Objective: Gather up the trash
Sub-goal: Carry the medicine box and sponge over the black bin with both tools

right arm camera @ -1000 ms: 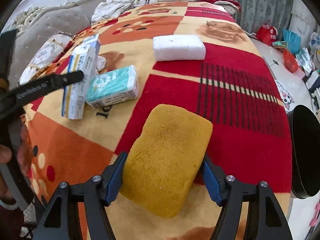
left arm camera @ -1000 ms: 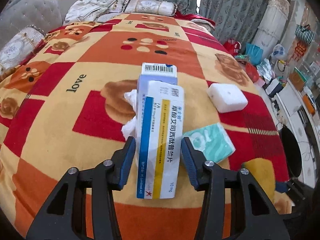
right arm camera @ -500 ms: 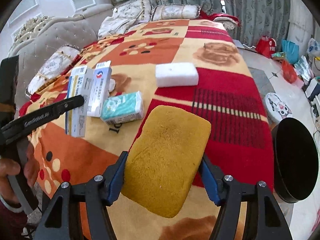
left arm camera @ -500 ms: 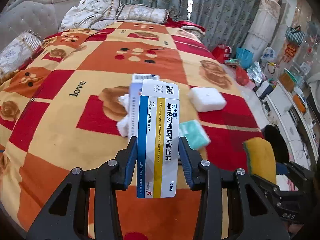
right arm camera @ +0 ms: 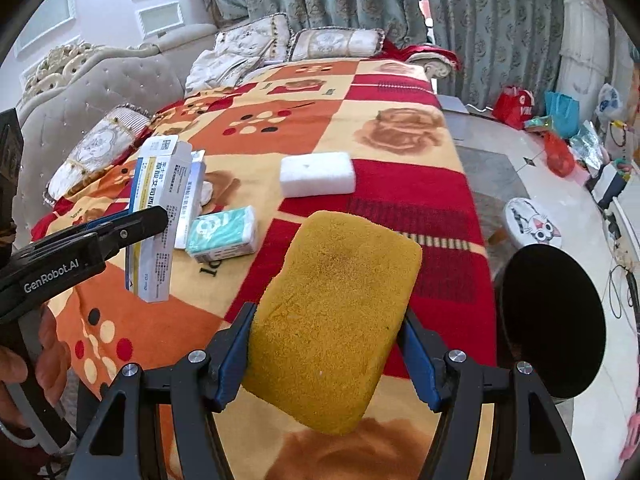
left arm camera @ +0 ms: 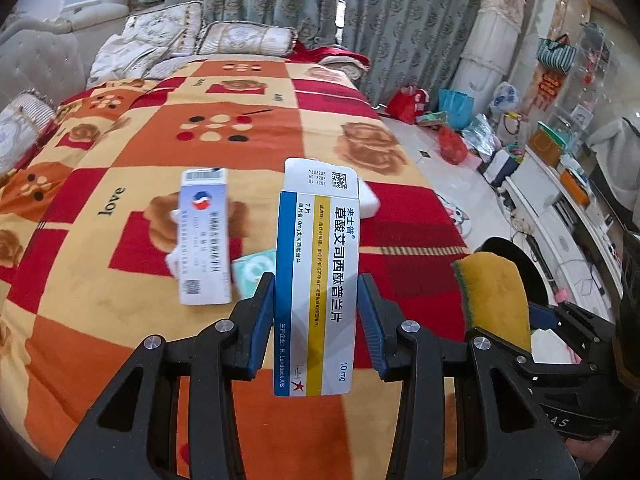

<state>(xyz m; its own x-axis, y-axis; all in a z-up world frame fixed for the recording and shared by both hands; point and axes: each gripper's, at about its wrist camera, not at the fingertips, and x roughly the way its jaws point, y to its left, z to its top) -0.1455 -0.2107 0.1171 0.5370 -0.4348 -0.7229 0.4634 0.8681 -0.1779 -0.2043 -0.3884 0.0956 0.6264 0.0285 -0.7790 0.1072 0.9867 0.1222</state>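
A white, blue and yellow medicine box (left arm camera: 316, 280) is held upright in the left claw (left arm camera: 316, 322), whose two blue pads are closed against its long sides; the box is lifted clear of the bed (left arm camera: 160, 128). In the right wrist view the same box (right arm camera: 154, 216) is seen raised above the blanket near the bed's left edge. A yellow sponge (right arm camera: 332, 320) is clamped by its sides in the right claw (right arm camera: 326, 356), the pads set fairly wide apart and pressed into the foam, and it is carried over the bed's near end. A black round bin (right arm camera: 552, 320) is seen on the floor just off the bed's right edge. Left lying on the blanket are a second, paler box (left arm camera: 204, 236) toward the left edge, with crumpled white tissue (left arm camera: 173, 258) tucked under it, a teal tissue pack (right arm camera: 224, 234) beside it toward the middle, and a white foam block (right arm camera: 318, 174) further up the bed's middle. Part of a hand (right arm camera: 24, 364) is visible on the left claw's handle.
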